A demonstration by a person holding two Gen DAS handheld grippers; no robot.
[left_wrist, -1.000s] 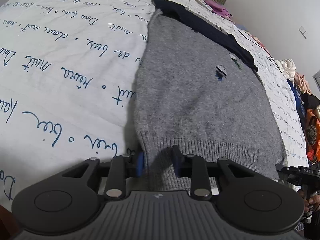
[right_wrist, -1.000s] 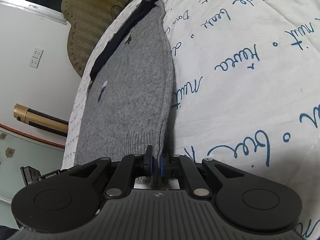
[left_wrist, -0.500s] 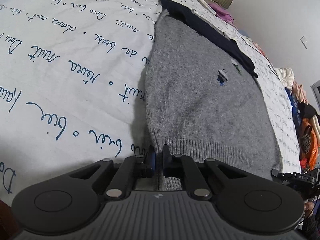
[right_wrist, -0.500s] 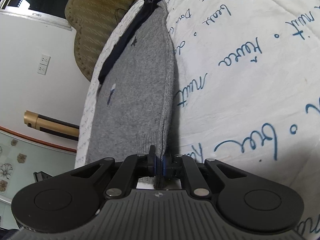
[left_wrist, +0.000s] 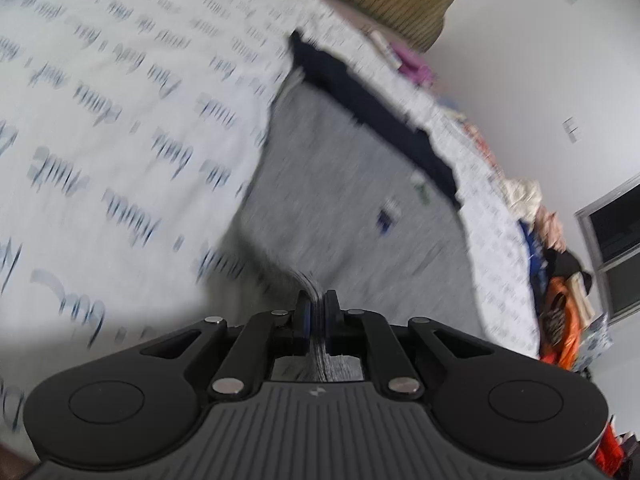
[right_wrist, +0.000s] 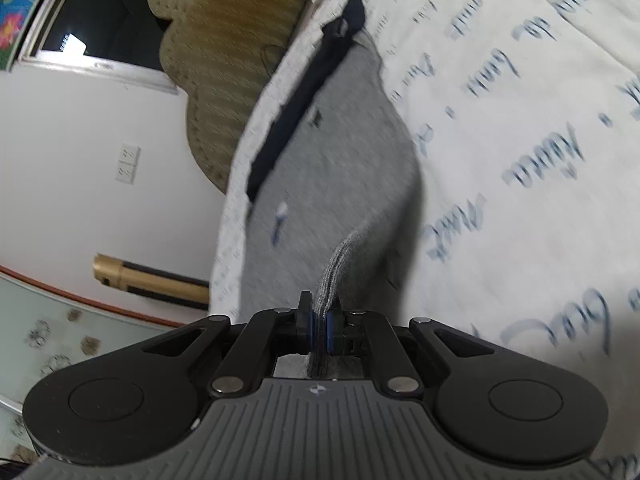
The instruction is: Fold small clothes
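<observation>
Left claw (left_wrist: 316, 316) and right claw (right_wrist: 319, 322) clamped on grey sweater (left_wrist: 340, 200) hem, sweater stretching ahead

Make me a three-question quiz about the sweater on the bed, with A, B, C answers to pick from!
1. Where does the sweater lie?
A. on a white bedspread with blue writing
B. on a wooden floor
C. in a basket

2. What colour is most of the sweater?
A. red
B. grey
C. yellow

3. What are the left gripper and the right gripper doing?
A. both open above the sweater
B. both shut on the sweater's hem
C. one holds a hanger

Answers: 1 A, the bedspread with blue script lies under and around it. 2 B, the knit is grey, with a dark navy strip along one edge. 3 B, in each wrist view grey ribbed knit is pinched between closed jaws and lifted off the bed.
</observation>
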